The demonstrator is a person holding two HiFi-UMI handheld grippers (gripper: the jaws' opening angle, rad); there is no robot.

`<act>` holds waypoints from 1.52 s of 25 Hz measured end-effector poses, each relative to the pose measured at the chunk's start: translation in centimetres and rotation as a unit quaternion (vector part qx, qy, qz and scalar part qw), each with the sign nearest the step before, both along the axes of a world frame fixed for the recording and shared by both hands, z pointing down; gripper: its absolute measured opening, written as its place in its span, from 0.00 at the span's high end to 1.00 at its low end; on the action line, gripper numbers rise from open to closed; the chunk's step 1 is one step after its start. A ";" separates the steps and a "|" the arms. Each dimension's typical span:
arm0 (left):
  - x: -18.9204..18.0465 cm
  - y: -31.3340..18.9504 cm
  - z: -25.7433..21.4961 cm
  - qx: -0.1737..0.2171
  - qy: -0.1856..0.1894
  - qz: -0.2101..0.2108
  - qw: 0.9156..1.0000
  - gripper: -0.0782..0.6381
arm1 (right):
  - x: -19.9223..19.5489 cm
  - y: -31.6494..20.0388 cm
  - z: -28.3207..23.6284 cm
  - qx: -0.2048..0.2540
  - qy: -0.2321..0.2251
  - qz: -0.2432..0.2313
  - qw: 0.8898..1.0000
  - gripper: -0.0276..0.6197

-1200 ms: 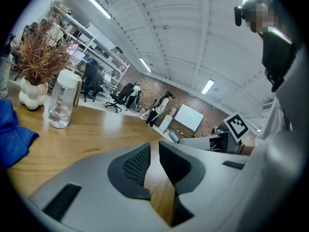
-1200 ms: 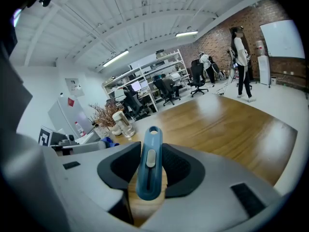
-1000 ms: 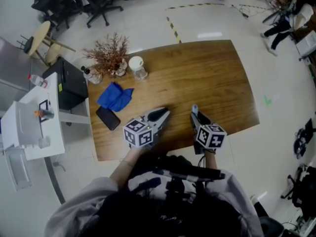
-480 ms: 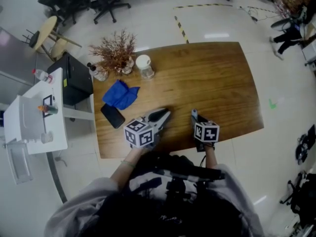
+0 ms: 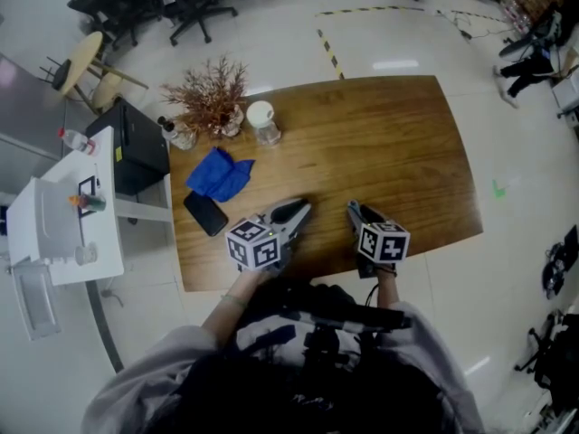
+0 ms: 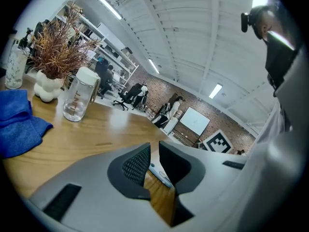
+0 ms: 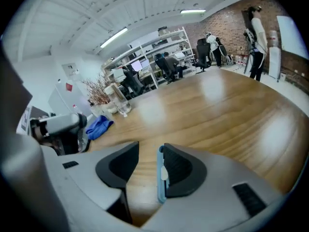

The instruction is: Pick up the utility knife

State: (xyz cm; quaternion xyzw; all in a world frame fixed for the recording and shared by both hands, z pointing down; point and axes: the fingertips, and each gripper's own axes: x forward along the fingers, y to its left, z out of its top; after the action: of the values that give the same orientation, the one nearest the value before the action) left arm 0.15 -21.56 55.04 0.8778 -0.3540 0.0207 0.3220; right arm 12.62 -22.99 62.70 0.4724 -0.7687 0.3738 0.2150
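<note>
The left gripper (image 6: 154, 154) sat near the table's (image 5: 398, 143) front edge, pointing forward and to the right; its jaws stood only narrowly apart, clamping nothing, with wood showing through the slit; the right gripper (image 7: 147, 161) lay just beside it to the right, pointing away from the person; its jaws were moderately parted; the pale blue utility knife (image 7: 160, 178) stood between them, flat against the right-hand pad, a clear gap left to the other pad.
</note>
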 end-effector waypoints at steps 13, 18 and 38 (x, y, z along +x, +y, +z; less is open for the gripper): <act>0.4 0.1 -0.2 0.003 0.006 0.002 1.000 0.83 | 0.9 0.1 -13.4 0.112 -0.168 0.047 0.978 0.91; 0.3 0.0 -0.7 0.008 0.008 -0.001 1.000 0.83 | 1.9 0.9 -14.9 0.131 -0.179 0.058 0.973 0.94; 2.2 9.6 -4.8 0.047 0.023 -0.002 0.999 0.83 | 2.4 11.5 -16.7 0.144 -0.227 0.032 0.963 0.94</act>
State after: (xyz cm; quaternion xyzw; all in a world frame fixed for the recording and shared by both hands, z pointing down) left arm 2.39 -11.93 50.19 0.8916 -0.3489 -0.0172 0.2882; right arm 14.98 -11.53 46.04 0.4256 -0.8274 0.3633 -0.0475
